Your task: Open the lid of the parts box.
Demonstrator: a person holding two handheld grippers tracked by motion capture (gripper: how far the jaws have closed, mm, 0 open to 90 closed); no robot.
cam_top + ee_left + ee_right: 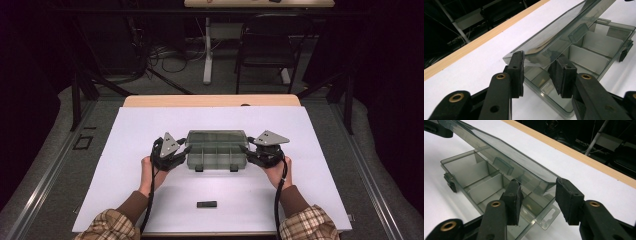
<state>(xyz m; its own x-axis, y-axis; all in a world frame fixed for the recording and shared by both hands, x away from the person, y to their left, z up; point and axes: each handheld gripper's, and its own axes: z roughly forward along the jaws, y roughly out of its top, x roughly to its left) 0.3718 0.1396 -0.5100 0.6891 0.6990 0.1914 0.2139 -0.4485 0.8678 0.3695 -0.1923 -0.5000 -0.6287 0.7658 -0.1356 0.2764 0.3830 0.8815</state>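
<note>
A smoky clear compartment box (pixel 217 150) stands on the white mat (pixel 125 150), its hinged lid (pixel 554 37) tilted up over the white dividers (pixel 586 56). My left gripper (pixel 186 149) is at the box's left end. In the left gripper view the pads (pixel 516 70) bracket the lid's near corner and touch it, the gripper (pixel 539 67) shut on the lid. My right gripper (pixel 248 149) is at the right end. It (pixel 537 191) clasps the other lid (pixel 499 147) corner between its pads (pixel 569 197).
A small black flat piece (pixel 206 204) lies on the mat near the front edge, between the forearms. Two black latches (pixel 199 169) hang on the box's front. Beyond the wooden table edge (pixel 210 100) stand a chair (pixel 270 45) and cables on the floor.
</note>
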